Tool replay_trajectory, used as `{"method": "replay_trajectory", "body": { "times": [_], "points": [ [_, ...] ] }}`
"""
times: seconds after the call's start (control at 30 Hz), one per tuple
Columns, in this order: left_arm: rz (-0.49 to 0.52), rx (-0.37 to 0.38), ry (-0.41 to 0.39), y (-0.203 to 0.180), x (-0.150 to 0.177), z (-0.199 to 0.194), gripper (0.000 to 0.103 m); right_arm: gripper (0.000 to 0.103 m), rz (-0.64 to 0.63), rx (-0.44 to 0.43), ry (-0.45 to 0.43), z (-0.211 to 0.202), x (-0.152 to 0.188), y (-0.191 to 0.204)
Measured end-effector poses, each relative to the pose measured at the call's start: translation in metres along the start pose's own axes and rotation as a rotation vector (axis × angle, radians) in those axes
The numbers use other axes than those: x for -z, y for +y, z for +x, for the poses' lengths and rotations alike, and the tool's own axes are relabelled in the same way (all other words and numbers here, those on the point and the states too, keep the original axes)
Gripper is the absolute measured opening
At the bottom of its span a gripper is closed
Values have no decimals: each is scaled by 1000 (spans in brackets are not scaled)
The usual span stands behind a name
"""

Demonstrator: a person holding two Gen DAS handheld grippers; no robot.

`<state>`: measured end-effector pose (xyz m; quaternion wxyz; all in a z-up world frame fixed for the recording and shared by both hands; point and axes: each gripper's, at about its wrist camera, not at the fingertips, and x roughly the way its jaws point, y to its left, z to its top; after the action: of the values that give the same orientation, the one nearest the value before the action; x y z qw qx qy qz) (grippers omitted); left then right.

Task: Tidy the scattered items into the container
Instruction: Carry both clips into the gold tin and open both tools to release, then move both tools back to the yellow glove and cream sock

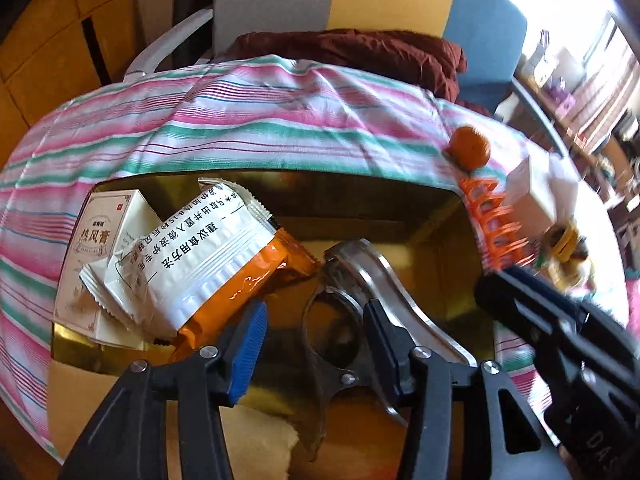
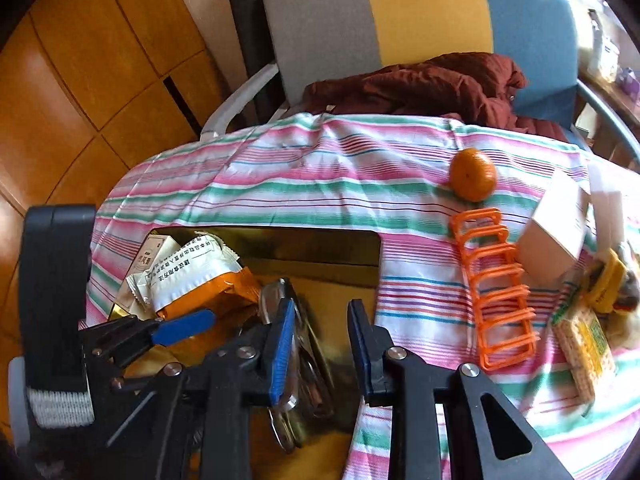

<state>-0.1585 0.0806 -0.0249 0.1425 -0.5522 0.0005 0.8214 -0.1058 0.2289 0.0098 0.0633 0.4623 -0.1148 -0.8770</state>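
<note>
Both tongs hang empty: left gripper (image 1: pixel 316 344) parted over the metal opener (image 1: pixel 372 280) lying in my gold-lined cardboard box (image 1: pixel 360 188); right gripper (image 2: pixel 320 344) stands narrower at its rim.

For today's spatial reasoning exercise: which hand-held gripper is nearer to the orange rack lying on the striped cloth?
Right. The right hand-held gripper sits at the box edge beside the orange rack; the left hand-held gripper is farther, over the box.
</note>
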Motion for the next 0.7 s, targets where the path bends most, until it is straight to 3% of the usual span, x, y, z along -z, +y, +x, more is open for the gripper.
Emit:
{"method": "replay_trajectory", "body": {
  "times": [0.1, 0.2, 0.37, 0.7],
  "points": [
    [-37, 16, -21, -1, 1, -8, 51, 30, 45, -24, -28, -16, 9, -12],
    [-64, 46, -48, -5, 7, -16, 51, 40, 90, -44, -41, -28, 19, -22],
    [-88, 102, -66, -16, 22, -22, 51, 40, 130, -57, -54, -42, 34, -38],
    [20, 159, -144, -65, 55, -45, 51, 40, 192, -46, -86, -67, 64, -74]
  ]
}}
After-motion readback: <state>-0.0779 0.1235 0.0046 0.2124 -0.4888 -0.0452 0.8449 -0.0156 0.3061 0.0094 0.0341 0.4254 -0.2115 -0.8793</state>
